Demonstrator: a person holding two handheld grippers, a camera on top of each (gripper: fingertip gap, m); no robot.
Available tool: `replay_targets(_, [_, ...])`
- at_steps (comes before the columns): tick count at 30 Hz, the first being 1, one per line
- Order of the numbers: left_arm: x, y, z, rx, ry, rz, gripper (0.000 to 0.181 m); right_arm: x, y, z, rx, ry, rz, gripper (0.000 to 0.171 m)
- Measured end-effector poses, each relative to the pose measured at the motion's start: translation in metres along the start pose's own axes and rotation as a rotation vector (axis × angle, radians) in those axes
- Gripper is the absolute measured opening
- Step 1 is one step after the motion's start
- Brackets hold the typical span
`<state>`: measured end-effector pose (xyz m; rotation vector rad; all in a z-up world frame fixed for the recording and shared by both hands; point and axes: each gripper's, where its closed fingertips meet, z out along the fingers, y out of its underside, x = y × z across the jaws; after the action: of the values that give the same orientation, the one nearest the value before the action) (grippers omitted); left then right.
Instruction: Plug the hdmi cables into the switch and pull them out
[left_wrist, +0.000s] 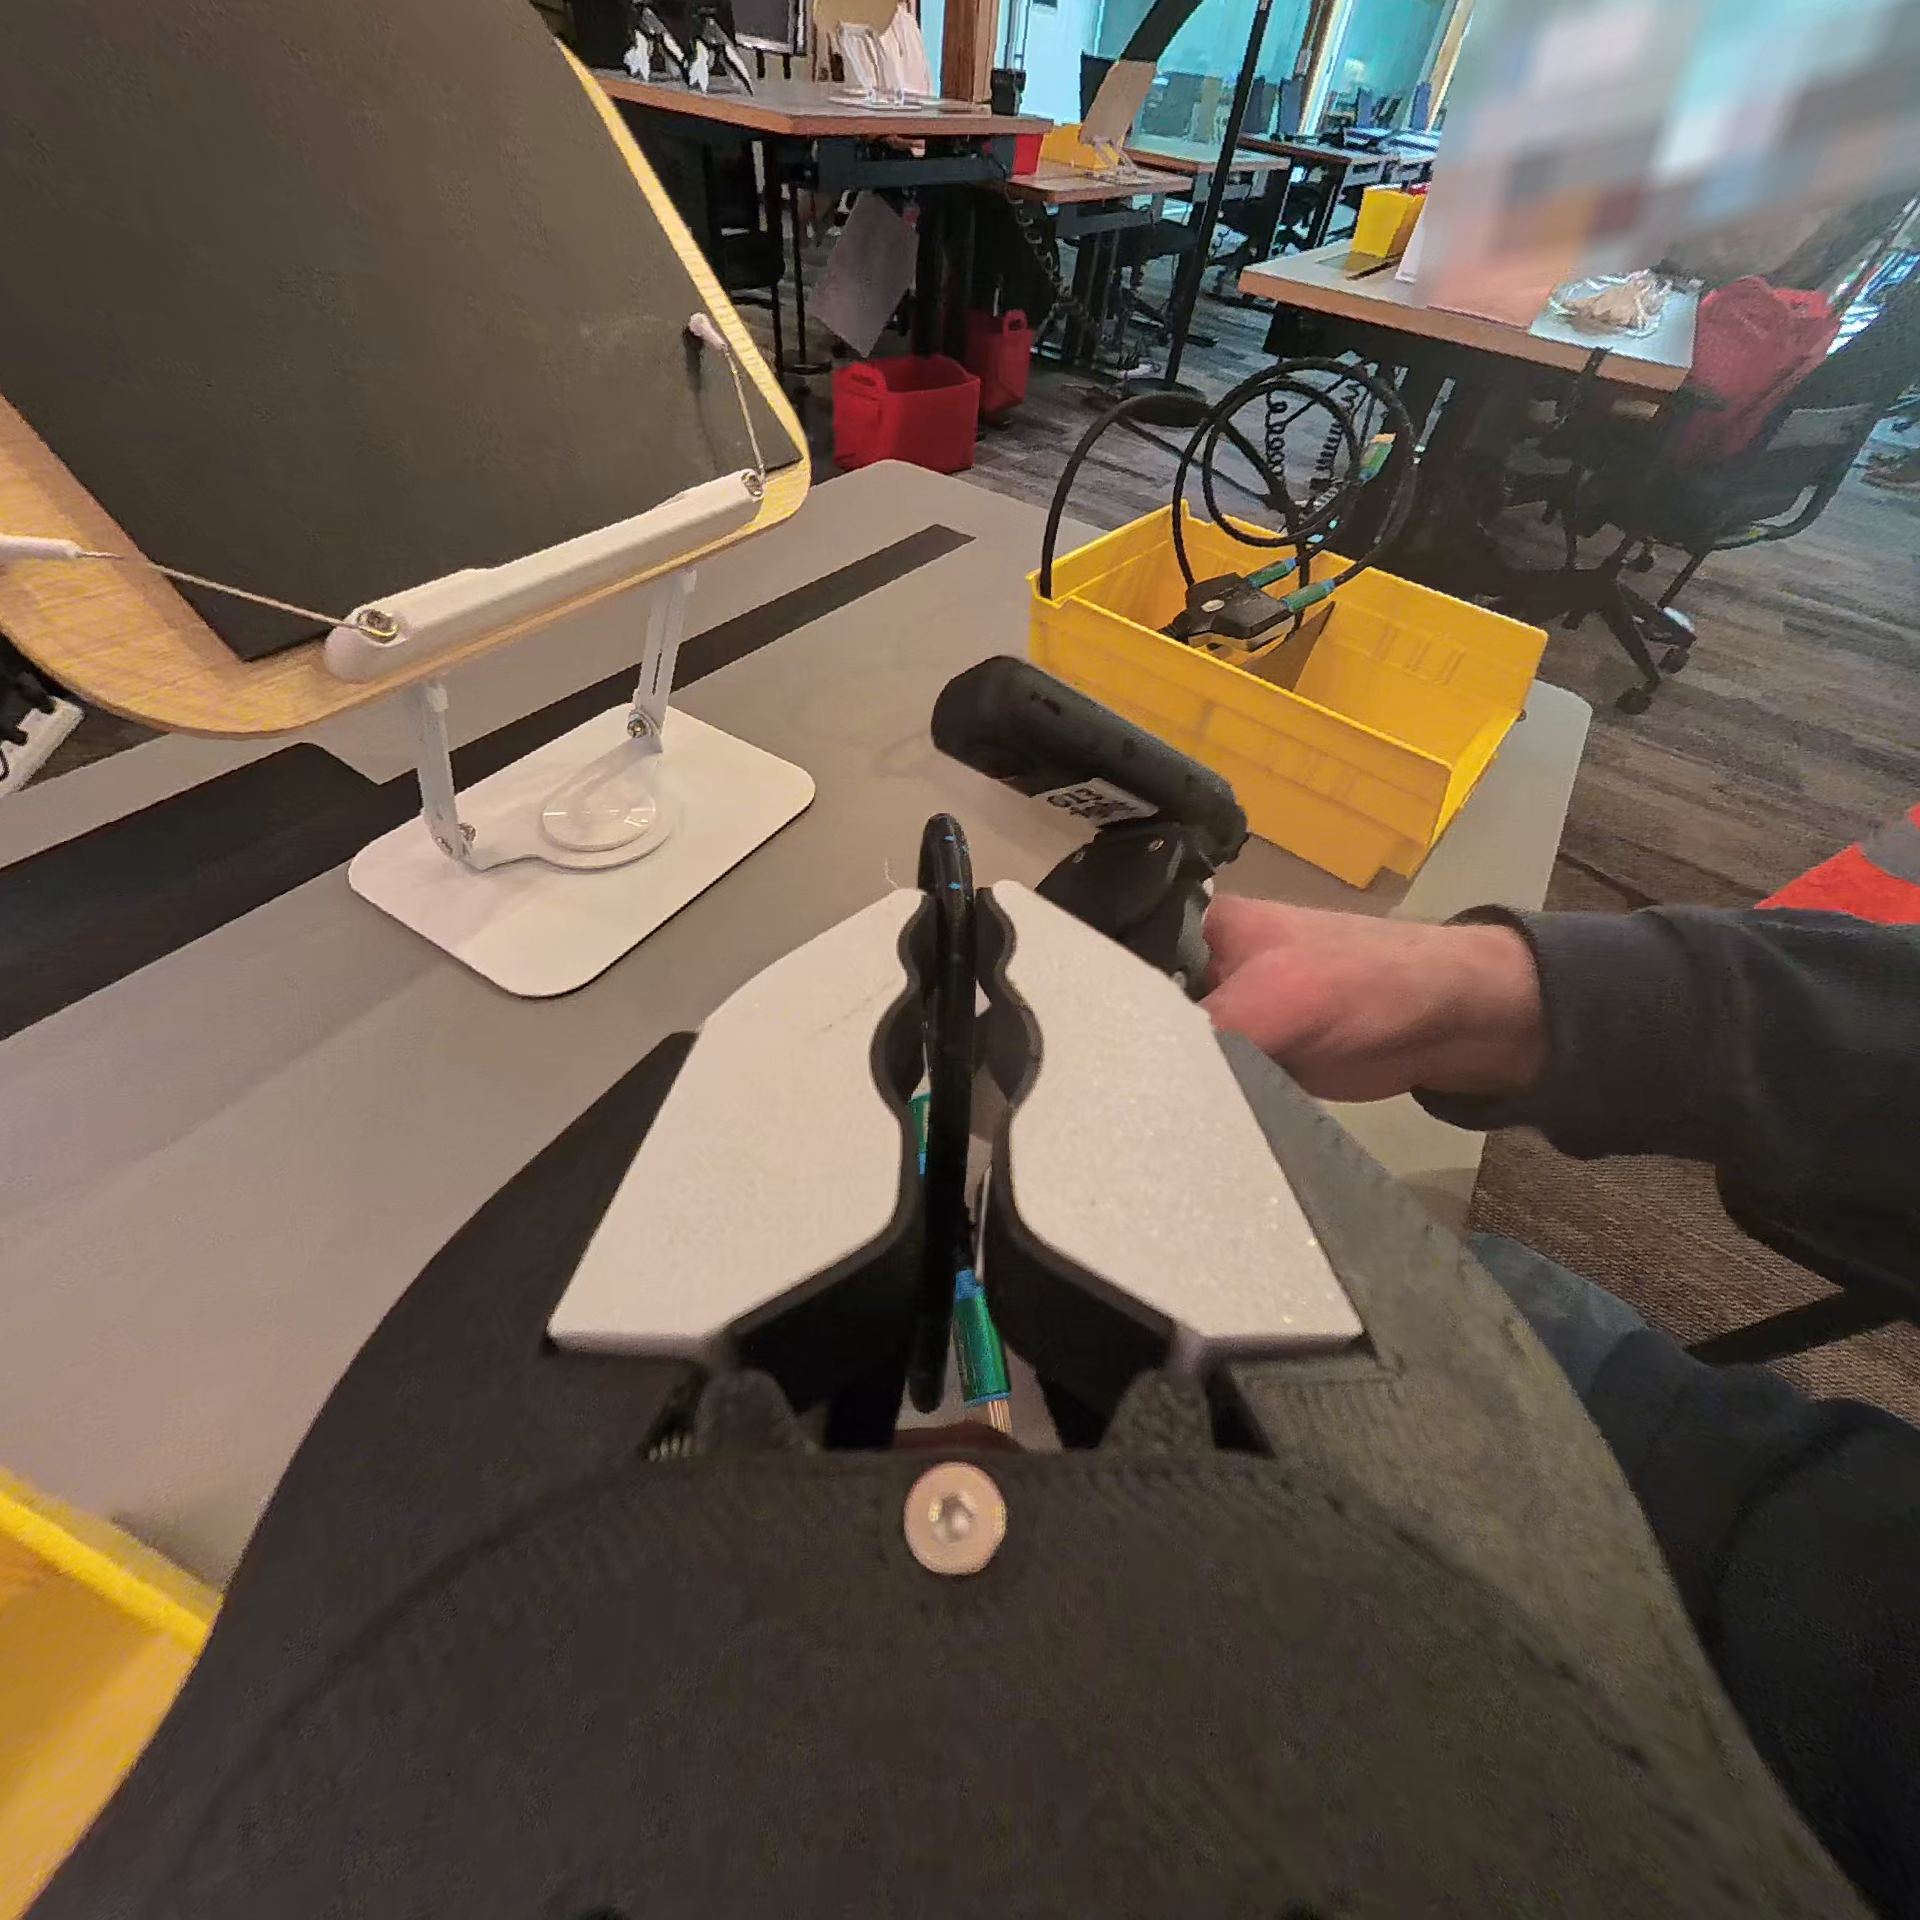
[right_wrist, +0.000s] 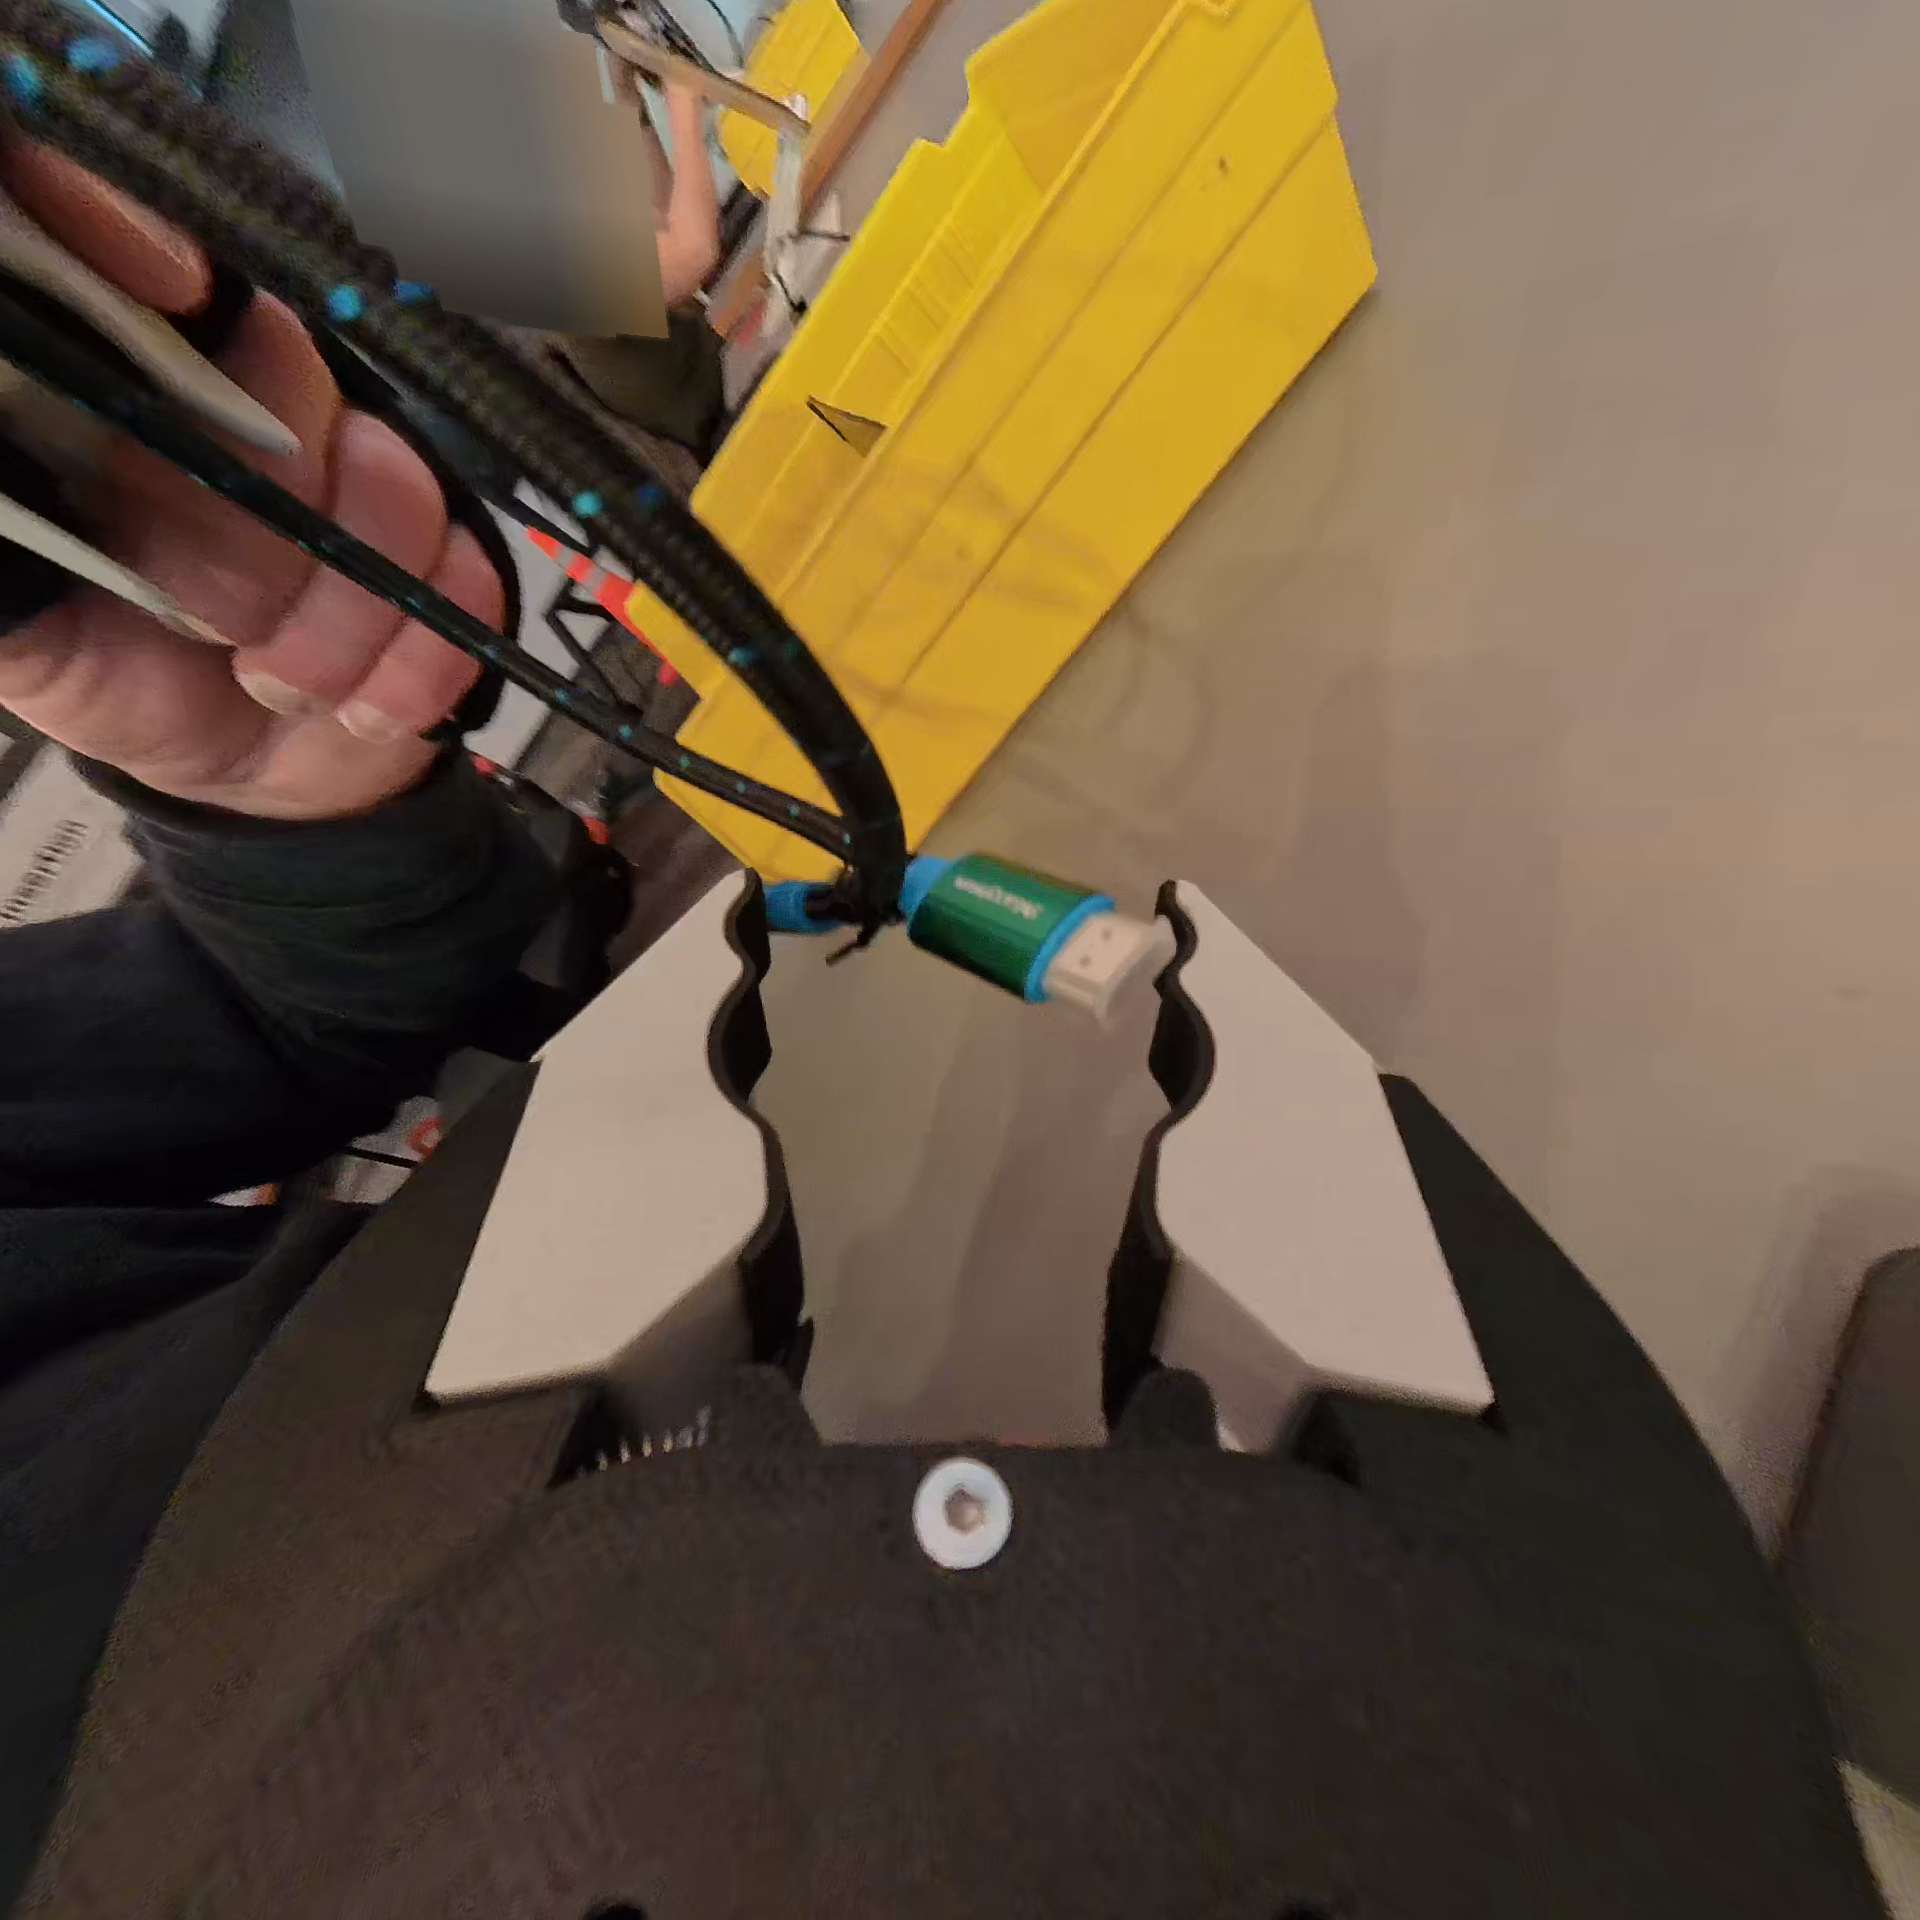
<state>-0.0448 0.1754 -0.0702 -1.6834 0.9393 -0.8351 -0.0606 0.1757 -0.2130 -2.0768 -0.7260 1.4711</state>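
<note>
Left gripper (left_wrist: 951, 914) clamps the black braided HDMI cable (left_wrist: 945, 1039); its green metal plug (right_wrist: 1003, 925) hangs between the spread tips of the right gripper (right_wrist: 961, 914). Nothing looks plugged in yet.

R gripper (right_wrist: 961, 935) open, green HDMI plug (right_wrist: 1003, 925) btwn tips

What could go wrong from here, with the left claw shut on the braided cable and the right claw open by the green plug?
1. The left claw grips the braided cable on its cord, not its connector, so it may slide through.
2. The green plug hangs at an angle just ahead of the open right claw; closing now could pinch it crooked.
3. Cable loops bundled near the plug could snag.
</note>
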Motion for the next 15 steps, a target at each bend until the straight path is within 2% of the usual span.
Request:
replay_targets(1, [0.002, -0.001, 0.0, 0.006, 0.003, 0.001, 0.006, -0.002, -0.002, 0.0, 0.022, -0.02, 0.021, 0.071])
replay_targets(3, [0.004, -0.002, 0.001, 0.01, 0.009, 0.004, 0.006, -0.003, -0.004, -0.002, 0.05, -0.045, 0.049, 0.053])
replay_targets(6, [0.002, -0.001, 0.001, 0.006, 0.006, -0.001, 0.006, -0.002, -0.012, -0.009, 0.117, -0.065, 0.068, 0.042])
replay_targets(7, [0.0, 0.001, 0.0, 0.001, 0.009, -0.011, 0.006, -0.003, -0.015, -0.013, 0.137, -0.076, 0.068, 0.03])
replay_targets(12, [-0.013, 0.009, -0.002, -0.038, -0.007, -0.035, 0.008, 0.005, -0.026, -0.035, 0.178, 0.006, 0.022, 0.024])
replay_targets(15, [-0.017, 0.015, -0.003, -0.072, 0.008, -0.027, 0.024, 0.011, -0.028, -0.044, 0.156, 0.105, -0.054, 0.023])
